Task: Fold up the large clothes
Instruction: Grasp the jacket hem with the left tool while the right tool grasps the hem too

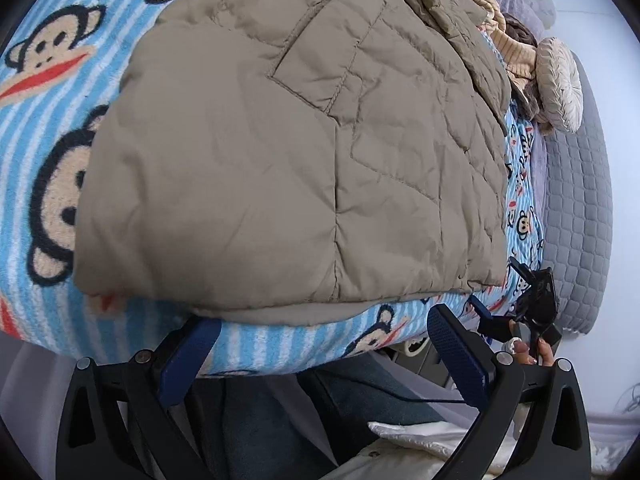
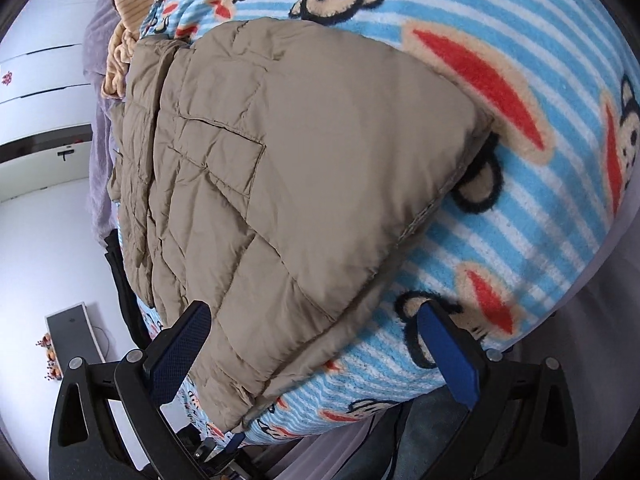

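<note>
A tan quilted padded jacket (image 1: 280,152) lies spread on a blue striped monkey-print blanket (image 1: 44,128); a patch pocket faces up. My left gripper (image 1: 320,332) is open just off the jacket's near hem, holding nothing. In the right wrist view the jacket (image 2: 304,168) fills the middle, on the blanket (image 2: 540,208). My right gripper (image 2: 316,328) is open, its fingers on either side of the jacket's near hem corner. The right gripper also shows in the left wrist view (image 1: 532,304), at the right near the bed edge.
Beige and brown clothes (image 1: 516,52) and a round pleated cushion (image 1: 560,84) lie at the far end. A grey quilted mattress side (image 1: 580,208) runs along the right. White floor and a small board (image 2: 74,332) lie off the bed edge.
</note>
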`<state>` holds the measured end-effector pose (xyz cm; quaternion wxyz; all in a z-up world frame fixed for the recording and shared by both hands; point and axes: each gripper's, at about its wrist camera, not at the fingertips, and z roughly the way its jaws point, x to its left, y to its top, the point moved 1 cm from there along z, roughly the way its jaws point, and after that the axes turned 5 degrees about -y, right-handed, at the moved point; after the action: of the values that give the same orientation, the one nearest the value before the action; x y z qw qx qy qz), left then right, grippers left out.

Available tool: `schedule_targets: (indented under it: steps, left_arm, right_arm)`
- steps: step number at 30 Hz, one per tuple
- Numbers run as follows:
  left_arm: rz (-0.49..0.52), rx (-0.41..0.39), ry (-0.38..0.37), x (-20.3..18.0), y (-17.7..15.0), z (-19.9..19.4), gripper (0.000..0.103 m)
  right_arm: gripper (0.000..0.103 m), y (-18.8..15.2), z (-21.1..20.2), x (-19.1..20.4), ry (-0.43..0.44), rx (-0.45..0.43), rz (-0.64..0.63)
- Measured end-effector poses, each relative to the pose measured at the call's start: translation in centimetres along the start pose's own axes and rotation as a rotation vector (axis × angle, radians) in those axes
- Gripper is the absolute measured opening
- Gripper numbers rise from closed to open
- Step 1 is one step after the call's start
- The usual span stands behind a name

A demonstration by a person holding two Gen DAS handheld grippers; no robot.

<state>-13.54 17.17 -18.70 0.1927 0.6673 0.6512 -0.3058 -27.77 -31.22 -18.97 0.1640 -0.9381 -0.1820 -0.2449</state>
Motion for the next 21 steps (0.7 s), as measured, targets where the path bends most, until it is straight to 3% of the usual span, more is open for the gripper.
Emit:
schedule_targets:
  steps: [5,8,10,11,12,13,14,16,17,19,21]
  left_arm:
    - [-0.029,-0.066,-0.019,-1.3,1.3,1.2,0.102]
    - [-0.031,-0.088,-0.008,-1.5,2.3,1.2,0.081]
    - [-0.034,-0.084,-0.007,-1.4,2.8,1.2,0.056]
    - [-0.035,-0.076,-0.002,-1.4,3.0,1.3,0.039]
    - [-0.036,-0.076,0.0,-1.2,3.1,1.2,0.028]
    - [-0.036,-0.084,0.004,-1.2,3.2,1.0,0.024]
    - [-0.032,-0.095,0.003,-1.2,3.2,0.7,0.017]
    - [-0.018,-0.122,0.0,-1.6,3.3,0.1,0.015]
    - [-0.004,-0.134,0.0,-2.0,3.4,-0.3,0.012]
    - [0.031,-0.157,0.001,-2.9,3.4,-1.2,0.012]
    - [0.072,-0.182,0.003,-4.1,3.7,-2.1,0.012]
  right_arm:
    - [0.103,0.5,1.1,0.1,0.004,0.003,0.013]
    - [0.103,0.7,1.0,0.3,0.056,-0.007,0.027]
    - [0.103,0.9,0.9,0.7,0.073,-0.013,0.032]
    - [0.101,1.0,0.8,0.8,0.08,-0.018,0.037]
    - [0.095,1.0,0.8,0.8,0.088,-0.019,0.045]
    - [0.087,1.1,0.8,0.8,0.091,-0.016,0.054]
    - [0.072,1.2,0.8,0.6,0.086,-0.01,0.062]
    - [0.059,1.1,1.0,0.3,0.075,-0.002,0.075]
    - [0.038,1.0,1.0,0.1,0.066,-0.005,0.073]
    - [0.016,0.9,0.7,-0.3,0.05,-0.015,0.067]
    - [0.011,0.7,0.3,0.2,0.057,-0.03,0.039]
